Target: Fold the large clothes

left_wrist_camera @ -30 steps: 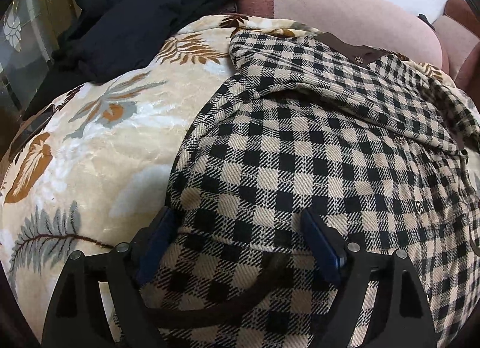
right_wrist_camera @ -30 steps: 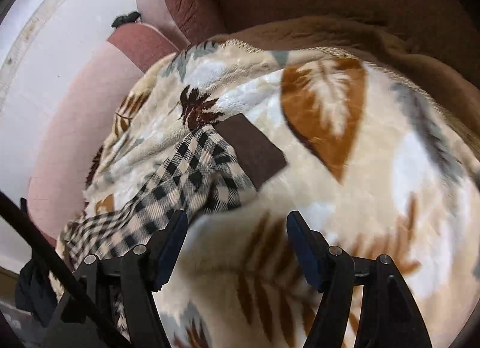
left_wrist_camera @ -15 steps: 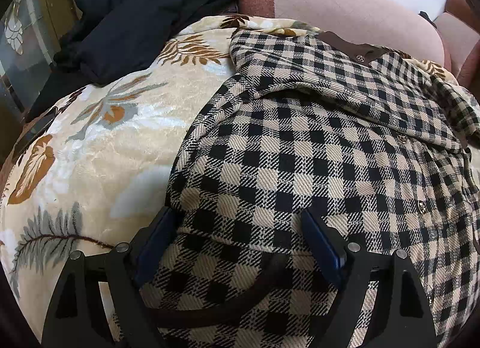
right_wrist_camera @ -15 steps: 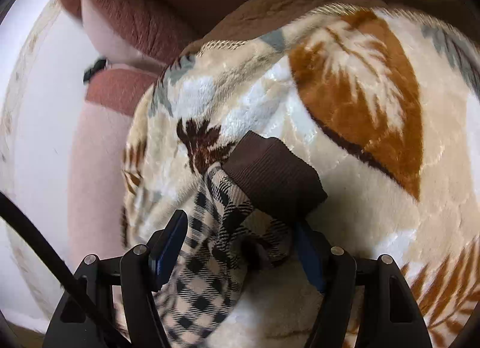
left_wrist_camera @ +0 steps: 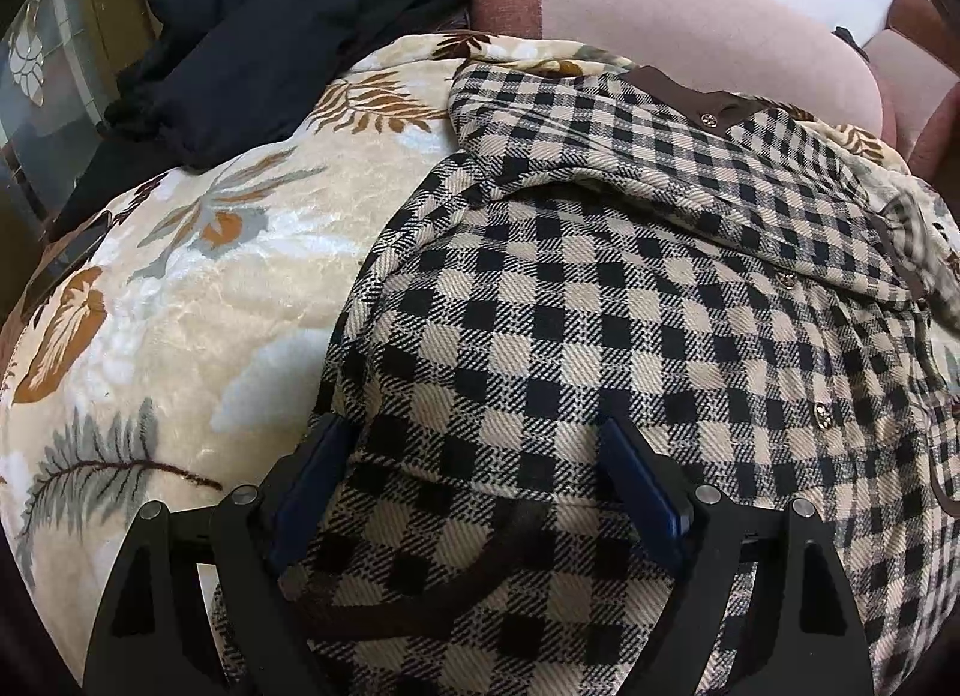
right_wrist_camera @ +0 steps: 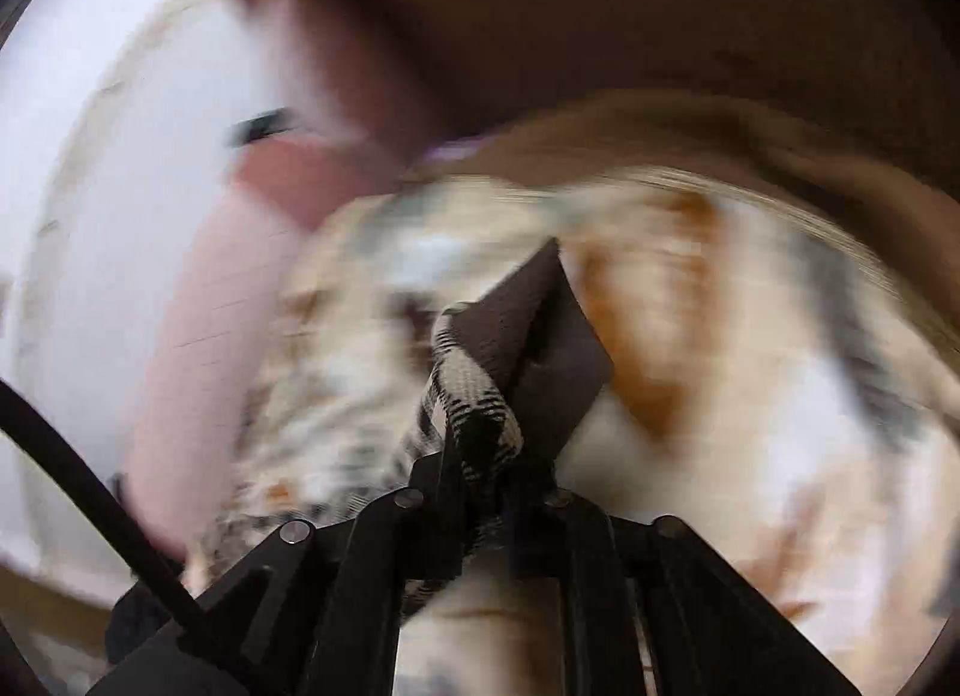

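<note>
Pinching a bunched fold of the checked jacket (right_wrist_camera: pixel 474 396) where its dark brown cuff (right_wrist_camera: pixel 558 348) begins, the right gripper (right_wrist_camera: pixel 486 486) has its jaws pressed together on the cloth — the right wrist view is heavily blurred, so little else there is sure. The left gripper (left_wrist_camera: pixel 474 468) rests on the jacket's (left_wrist_camera: pixel 630 348) near hem with its blue-padded fingers (left_wrist_camera: pixel 312 480) spread wide, checked fabric lying between them and a dark brown trim curving below. The jacket sprawls across the right half of a cream leaf-print blanket (left_wrist_camera: pixel 180 306), its brown-trimmed collar (left_wrist_camera: pixel 696 96) toward the blanket's far edge, small metal buttons (left_wrist_camera: pixel 821 409) running down its right side. A black garment (left_wrist_camera: pixel 240 54) lies heaped at the blanket's far left corner — against a pink sofa back (left_wrist_camera: pixel 690 18).
</note>
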A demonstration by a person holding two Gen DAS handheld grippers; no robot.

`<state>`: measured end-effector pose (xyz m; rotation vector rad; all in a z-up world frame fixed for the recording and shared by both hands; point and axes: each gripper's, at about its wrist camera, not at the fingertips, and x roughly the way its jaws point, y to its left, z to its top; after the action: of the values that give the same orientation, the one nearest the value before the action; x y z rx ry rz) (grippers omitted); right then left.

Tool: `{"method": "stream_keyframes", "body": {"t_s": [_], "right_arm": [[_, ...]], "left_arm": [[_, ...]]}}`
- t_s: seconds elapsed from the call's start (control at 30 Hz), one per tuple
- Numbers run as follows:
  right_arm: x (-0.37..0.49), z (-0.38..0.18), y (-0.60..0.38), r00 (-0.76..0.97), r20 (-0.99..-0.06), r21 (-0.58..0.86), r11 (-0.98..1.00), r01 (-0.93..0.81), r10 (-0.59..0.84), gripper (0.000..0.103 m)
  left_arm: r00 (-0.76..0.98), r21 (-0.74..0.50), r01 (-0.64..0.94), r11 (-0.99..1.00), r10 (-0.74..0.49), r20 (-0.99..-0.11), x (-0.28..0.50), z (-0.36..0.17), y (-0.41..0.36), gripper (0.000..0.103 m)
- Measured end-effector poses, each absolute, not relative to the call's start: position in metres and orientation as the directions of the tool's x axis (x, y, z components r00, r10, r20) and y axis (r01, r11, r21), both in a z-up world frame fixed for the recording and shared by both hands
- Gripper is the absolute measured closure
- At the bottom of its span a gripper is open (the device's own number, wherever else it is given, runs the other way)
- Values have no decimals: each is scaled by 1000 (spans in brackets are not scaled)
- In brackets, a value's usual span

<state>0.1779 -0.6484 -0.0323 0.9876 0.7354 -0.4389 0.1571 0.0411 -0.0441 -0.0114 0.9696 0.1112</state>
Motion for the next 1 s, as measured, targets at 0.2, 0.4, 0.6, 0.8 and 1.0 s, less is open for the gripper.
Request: {"method": "stream_keyframes", "body": {"t_s": [0.2,0.4,0.6,0.8,1.0], "right_arm": [[101,-85,-676,690,-724,666,258,700,-5,55],[96,-81,-654,737,-676,709,294,641,22,44],[129,-77,-643,687,-727,623,403,670,-17,40],[166,-41,-625,558,-813,378,576,725,-169,90],[225,46,-486,649,-740,174,881,439,-177,91]], "left_arm": [[596,-13,-80,997,37,-802,151,-32,42,18],[613,-54,-44,998,-16,-790,145,-23,42,18],[618,-59,-15,998,-37,-785,140,-18,36,18],[626,-102,-52,993,-47,-778,146,-8,53,18],[660,-126,-148,981,3,-751,147,14,95,18]]}}
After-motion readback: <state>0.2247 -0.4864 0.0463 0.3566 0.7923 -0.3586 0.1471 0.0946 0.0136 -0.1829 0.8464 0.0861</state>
